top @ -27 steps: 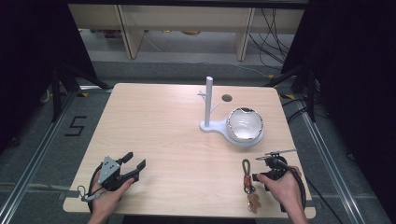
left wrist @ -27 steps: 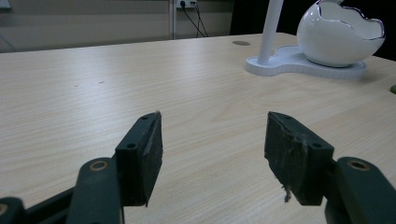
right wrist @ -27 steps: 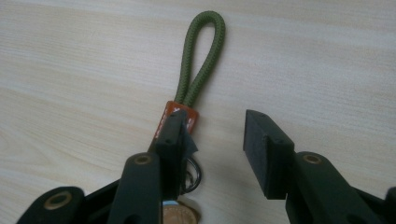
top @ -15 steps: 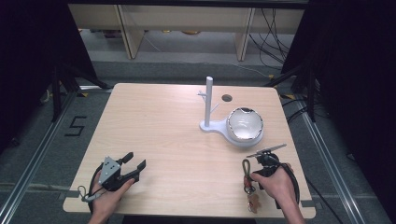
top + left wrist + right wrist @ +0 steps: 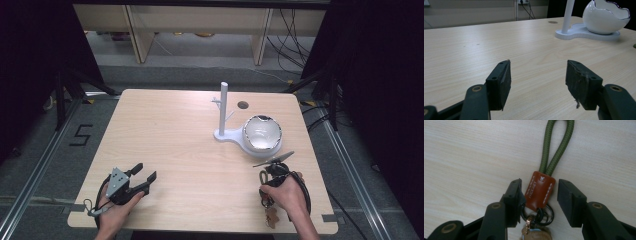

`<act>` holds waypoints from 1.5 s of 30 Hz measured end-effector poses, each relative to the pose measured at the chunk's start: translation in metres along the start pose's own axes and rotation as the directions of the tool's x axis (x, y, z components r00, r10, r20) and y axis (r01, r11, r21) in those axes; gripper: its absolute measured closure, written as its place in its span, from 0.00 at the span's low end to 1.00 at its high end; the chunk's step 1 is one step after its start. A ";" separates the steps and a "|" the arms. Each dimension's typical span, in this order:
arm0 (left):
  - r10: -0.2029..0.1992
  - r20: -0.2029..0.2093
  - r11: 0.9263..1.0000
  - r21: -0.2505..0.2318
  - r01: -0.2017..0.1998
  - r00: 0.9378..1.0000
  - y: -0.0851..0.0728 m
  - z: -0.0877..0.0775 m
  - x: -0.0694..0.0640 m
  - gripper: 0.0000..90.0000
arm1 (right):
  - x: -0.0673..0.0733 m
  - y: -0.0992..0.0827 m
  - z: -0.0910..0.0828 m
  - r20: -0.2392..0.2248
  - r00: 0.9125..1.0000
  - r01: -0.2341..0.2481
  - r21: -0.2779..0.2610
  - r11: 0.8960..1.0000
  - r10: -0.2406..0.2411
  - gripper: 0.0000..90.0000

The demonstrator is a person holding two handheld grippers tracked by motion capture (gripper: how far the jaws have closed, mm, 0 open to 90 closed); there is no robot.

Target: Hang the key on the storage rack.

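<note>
We see a light wooden table point(image 5: 190, 135). On its far right stands a white ceramic stand with post and cracked-egg bowl point(image 5: 252, 134). Left gripper point(image 5: 141, 176) rests near-left, jaws wide, empty. Right gripper point(image 5: 540, 195) has jaws half-spread around the green-cord keychain's brown leather tab point(image 5: 539, 190) at near-right, left pad touching, right pad clear.

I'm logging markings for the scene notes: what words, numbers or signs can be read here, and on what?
"5": black numeral on the grey floor left of the wooden table.
"x": white stitched cross on the brown leather tab of the green cord keychain.
White lettering along that tab: too small to read surely.
</note>
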State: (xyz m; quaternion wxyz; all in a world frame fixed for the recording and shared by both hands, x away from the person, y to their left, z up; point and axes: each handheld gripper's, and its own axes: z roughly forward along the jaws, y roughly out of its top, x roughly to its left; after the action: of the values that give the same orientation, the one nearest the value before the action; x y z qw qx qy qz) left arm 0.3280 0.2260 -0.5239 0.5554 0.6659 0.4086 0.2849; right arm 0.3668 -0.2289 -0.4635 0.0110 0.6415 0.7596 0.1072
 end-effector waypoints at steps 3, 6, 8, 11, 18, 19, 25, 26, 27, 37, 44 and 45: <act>0.009 0.002 1.000 0.001 -0.009 1.000 0.000 0.000 0.000 0.41 | 0.002 0.002 0.005 0.030 0.999 0.021 0.003 1.000 -0.021 0.61; 0.010 0.001 1.000 0.002 -0.010 1.000 0.000 0.000 0.000 0.41 | 0.004 0.003 0.007 0.045 0.998 0.032 0.016 0.999 -0.033 0.62; 0.009 -0.004 1.000 -0.001 -0.009 1.000 0.000 0.000 -0.001 0.41 | 0.009 0.003 0.007 0.050 0.999 0.004 0.021 1.000 -0.005 0.62; 0.007 -0.004 1.000 -0.001 -0.007 1.000 0.000 0.000 -0.001 0.41 | 0.010 0.004 0.008 0.077 0.997 0.006 0.046 0.999 -0.010 0.63; 0.006 0.003 1.000 -0.001 -0.006 1.000 0.000 0.000 0.000 0.41 | 0.010 0.004 0.010 0.103 0.994 0.021 0.062 0.998 -0.028 0.69; 0.008 -0.004 1.000 -0.002 -0.008 1.000 0.000 0.000 -0.001 0.41 | 0.007 0.004 0.011 0.101 0.993 0.058 0.056 0.997 -0.063 0.72; 0.008 -0.002 1.000 0.000 -0.008 1.000 0.000 0.000 -0.001 0.41 | 0.009 0.002 0.010 0.105 0.993 0.048 0.055 0.997 -0.053 0.71; 0.008 0.001 1.000 -0.001 -0.008 1.000 0.000 0.000 -0.001 0.41 | 0.009 0.002 0.010 0.108 0.992 0.055 0.054 0.997 -0.060 0.71; 0.007 0.004 1.000 0.000 -0.007 1.000 0.000 0.000 -0.001 0.41 | 0.009 0.002 0.010 0.103 0.992 0.066 0.057 0.996 -0.072 0.73; 0.006 0.004 1.000 -0.001 -0.006 1.000 0.000 0.000 -0.001 0.41 | 0.010 -0.004 0.005 0.081 0.994 0.072 -0.003 0.997 -0.071 0.76; 0.005 0.002 1.000 -0.003 -0.005 1.000 0.000 0.000 -0.001 0.41 | 0.013 -0.013 -0.007 0.014 0.996 0.083 -0.110 0.990 -0.082 0.76; 0.005 0.003 1.000 -0.003 -0.005 1.000 0.000 0.000 -0.001 0.41 | 0.013 -0.015 -0.007 0.011 0.996 0.090 -0.129 0.988 -0.089 0.76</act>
State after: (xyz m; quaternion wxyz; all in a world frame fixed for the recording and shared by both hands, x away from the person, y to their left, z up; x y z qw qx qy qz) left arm 0.3274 0.2251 -0.5239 0.5561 0.6665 0.4060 0.2859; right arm 0.3490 -0.2195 -0.4579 0.0594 0.6050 0.7789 0.1542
